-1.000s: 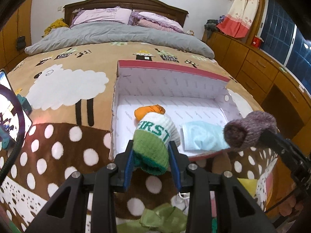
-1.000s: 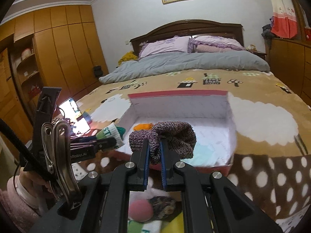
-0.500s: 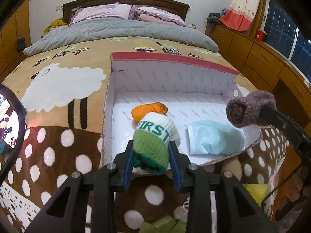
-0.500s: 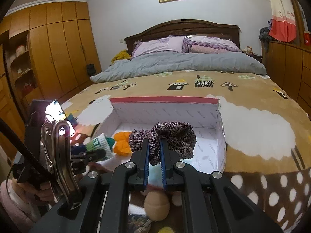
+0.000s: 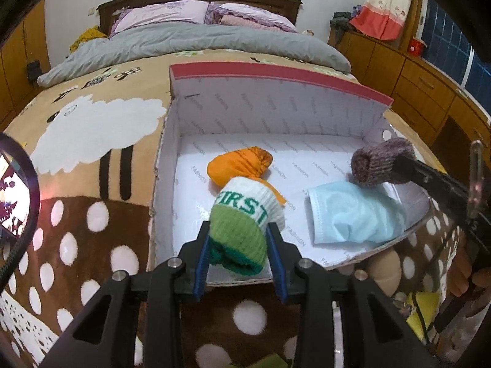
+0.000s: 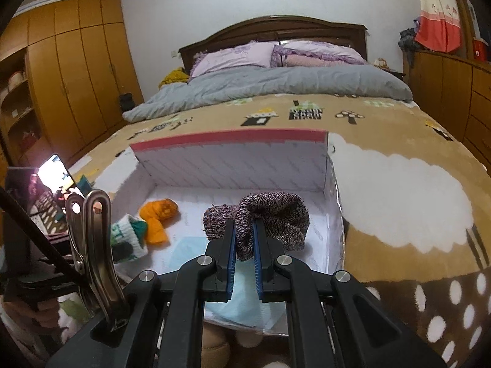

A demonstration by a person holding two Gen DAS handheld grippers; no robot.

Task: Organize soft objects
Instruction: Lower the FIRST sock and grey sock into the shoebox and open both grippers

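Left wrist view: the left gripper (image 5: 240, 247) has its jaws clenched on a green-and-white rolled sock (image 5: 244, 224) lettered "FIRST", held over the near edge of an open white cardboard box (image 5: 276, 107) that sits on the bed (image 5: 92, 141). Inside the box lie an orange cloth bundle (image 5: 237, 165) near the middle of the floor and a light-blue face mask (image 5: 353, 214) toward the right near corner. The right gripper reaches in from the right edge, gripping a purple-grey knit sock (image 5: 380, 165) above the mask. The far left corner of the box floor is bare.

Right wrist view: the right gripper (image 6: 244, 242) has its jaws clamped on the purple-grey knit sock (image 6: 270, 217), over the box's right half. The box (image 6: 233, 165) shows the orange bundle (image 6: 158, 217) at its left side, the mask (image 6: 187, 248) below the jaws, and bare floor along the far wall.
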